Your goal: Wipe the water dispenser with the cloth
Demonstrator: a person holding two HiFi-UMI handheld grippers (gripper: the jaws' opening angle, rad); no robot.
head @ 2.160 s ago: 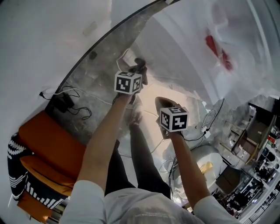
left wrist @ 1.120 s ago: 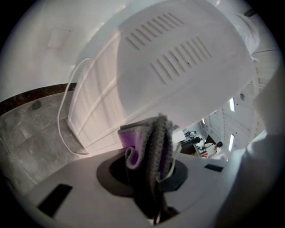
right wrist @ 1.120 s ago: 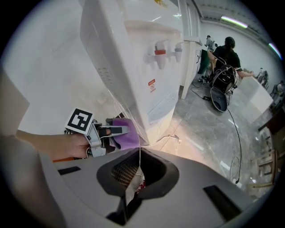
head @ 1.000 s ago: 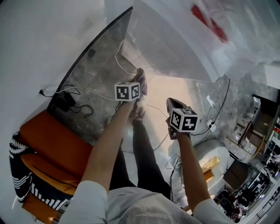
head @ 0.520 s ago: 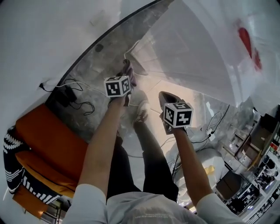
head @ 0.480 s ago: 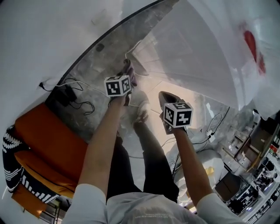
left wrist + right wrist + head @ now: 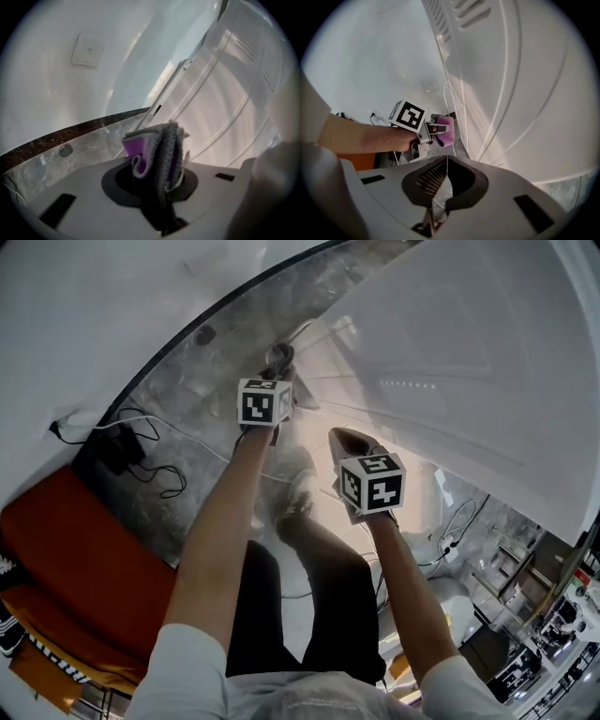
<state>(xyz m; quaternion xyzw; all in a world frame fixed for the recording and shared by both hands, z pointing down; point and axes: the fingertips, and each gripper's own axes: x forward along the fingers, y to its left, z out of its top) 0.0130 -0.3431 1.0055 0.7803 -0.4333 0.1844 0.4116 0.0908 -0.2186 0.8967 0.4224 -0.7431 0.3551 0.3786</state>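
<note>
The left gripper [image 7: 275, 371] has carried the cloth [image 7: 161, 147], pinched in its jaws, farther along the dispenser [image 7: 450, 352] toward its rear edge. The panel lies just ahead-right of the jaws, so a wiping stroke seems under way. The right gripper [image 7: 446, 161] hangs back, jaws pressed together and empty.

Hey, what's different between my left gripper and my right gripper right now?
The left gripper is shut on the folded purple-and-grey cloth; the right gripper has its fingers together on nothing. In the head view, the left gripper reaches farther forward, by the edge of the white water dispenser, while the right gripper sits back nearer the body. Both carry a marker cube and point toward the dispenser.
</note>
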